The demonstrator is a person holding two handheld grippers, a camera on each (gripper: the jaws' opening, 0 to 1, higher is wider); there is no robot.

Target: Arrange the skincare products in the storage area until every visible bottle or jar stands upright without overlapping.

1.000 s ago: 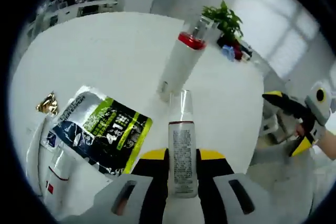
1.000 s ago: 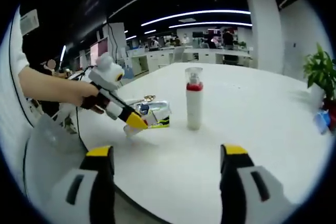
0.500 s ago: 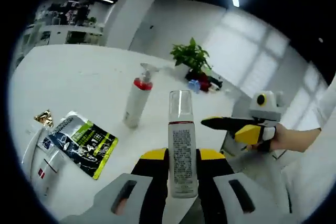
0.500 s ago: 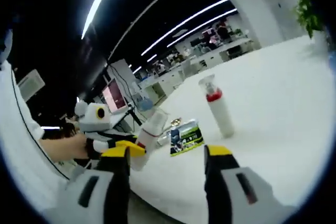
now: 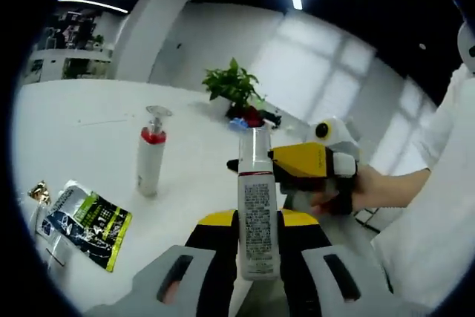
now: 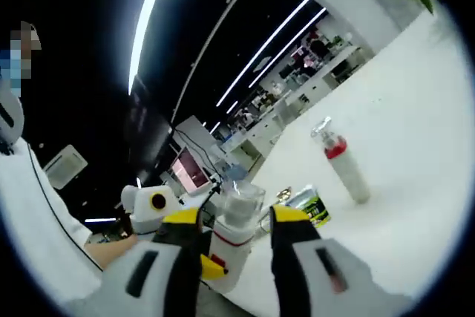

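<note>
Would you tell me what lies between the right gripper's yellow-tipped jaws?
In the right gripper view, the clear-capped white bottle that the left gripper holds stands between them.

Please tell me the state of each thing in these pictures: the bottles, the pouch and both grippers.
White bottle with clear cap and red band: lifted off the table, clamped in the left gripper.
Right gripper: jaws on both sides of that bottle's cap, contact unclear.
White pump bottle with red collar: standing upright on the round white table.
Green and black pouch: lying flat.
Small gold-wrapped item: lying beside the pouch.

grey gripper [image 5: 258, 246] with yellow-tipped black jaws, white sleeve [image 5: 434, 206]
</note>
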